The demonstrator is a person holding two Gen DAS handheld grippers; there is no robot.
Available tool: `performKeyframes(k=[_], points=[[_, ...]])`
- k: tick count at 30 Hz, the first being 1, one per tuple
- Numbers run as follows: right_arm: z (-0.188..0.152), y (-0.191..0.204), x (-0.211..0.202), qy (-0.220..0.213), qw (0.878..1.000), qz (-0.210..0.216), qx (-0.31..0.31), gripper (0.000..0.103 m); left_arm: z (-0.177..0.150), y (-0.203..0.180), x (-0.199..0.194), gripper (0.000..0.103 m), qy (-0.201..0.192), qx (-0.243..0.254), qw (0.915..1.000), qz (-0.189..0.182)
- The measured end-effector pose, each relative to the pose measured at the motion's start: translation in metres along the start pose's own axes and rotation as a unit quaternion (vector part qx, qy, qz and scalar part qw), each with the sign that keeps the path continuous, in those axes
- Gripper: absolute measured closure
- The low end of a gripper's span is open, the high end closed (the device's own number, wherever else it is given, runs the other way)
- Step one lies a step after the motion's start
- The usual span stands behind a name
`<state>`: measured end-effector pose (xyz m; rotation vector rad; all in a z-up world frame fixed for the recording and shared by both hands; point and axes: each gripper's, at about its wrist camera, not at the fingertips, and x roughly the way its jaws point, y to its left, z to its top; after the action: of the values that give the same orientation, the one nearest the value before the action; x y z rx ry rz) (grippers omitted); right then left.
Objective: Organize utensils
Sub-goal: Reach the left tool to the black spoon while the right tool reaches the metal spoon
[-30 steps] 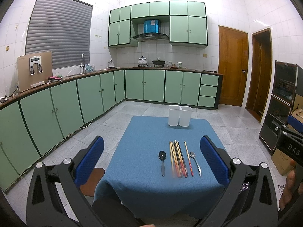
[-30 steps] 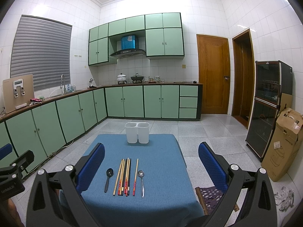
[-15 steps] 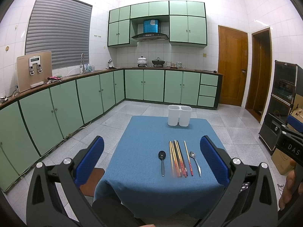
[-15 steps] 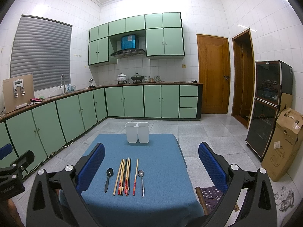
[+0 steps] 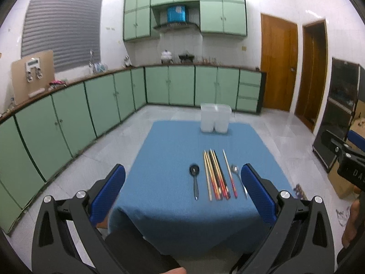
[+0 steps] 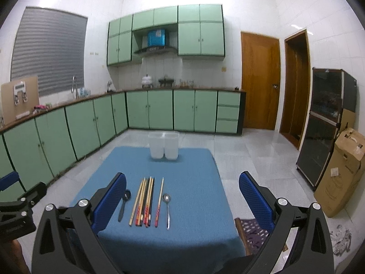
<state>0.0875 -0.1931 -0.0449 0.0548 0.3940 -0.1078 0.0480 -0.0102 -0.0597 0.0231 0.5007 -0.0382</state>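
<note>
- nearest to me, the left gripper (image 5: 182, 189) with its blue-padded black fingers is spread wide and holds nothing, hovering above the near edge of the table.
- the right gripper (image 6: 181, 193) is the same build, fingers released and empty, well apart from anything on the cloth.
- under them is the square table draped in a blue cloth (image 6: 194, 205).
- on the near half of the cloth the utensils lie in a neat row, handles toward us: a black plastic spoon (image 5: 195, 179) at the left, then a tight bundle of wooden and red-patterned chopsticks (image 5: 214, 174), one lone red-handled chopstick (image 5: 229, 174) just right of them, and a silver metal spoon (image 5: 238, 179) at the right end.
- at the far edge stands the white two-compartment plastic utensil holder (image 5: 215, 118); both sides look empty, though the blur makes that hard to swear to.
- as i judge it, nothing has been sorted yet: every piece is on the cloth and all of it remains to be lifted into the holder.
- beyond, green kitchen cabinets (image 6: 159, 111) line the far wall.
</note>
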Motion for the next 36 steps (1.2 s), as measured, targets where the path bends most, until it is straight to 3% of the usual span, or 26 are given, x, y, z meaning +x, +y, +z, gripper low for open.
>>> performKeyframes(k=[7,19,30,36], points=[[-0.038,0.001,0.059,0.054,0.998,0.011,-0.011,0.007,-0.034,0.005,0.065,0.005,0.051,0.001,0.9986,-0.014],[-0.126,0.0,0.178,0.167,0.984,0.056,0.007,0.044,-0.08,0.007,0.176,0.005,0.127,0.009,0.9916,-0.023],[-0.16,0.019,0.227,0.196,0.977,0.08,-0.016,0.065,-0.106,-0.001,0.244,0.005,0.182,0.023,0.983,-0.005],[-0.163,0.017,0.232,0.172,0.981,0.087,-0.029,0.07,-0.112,-0.009,0.259,0.007,0.175,0.033,0.984,-0.003]])
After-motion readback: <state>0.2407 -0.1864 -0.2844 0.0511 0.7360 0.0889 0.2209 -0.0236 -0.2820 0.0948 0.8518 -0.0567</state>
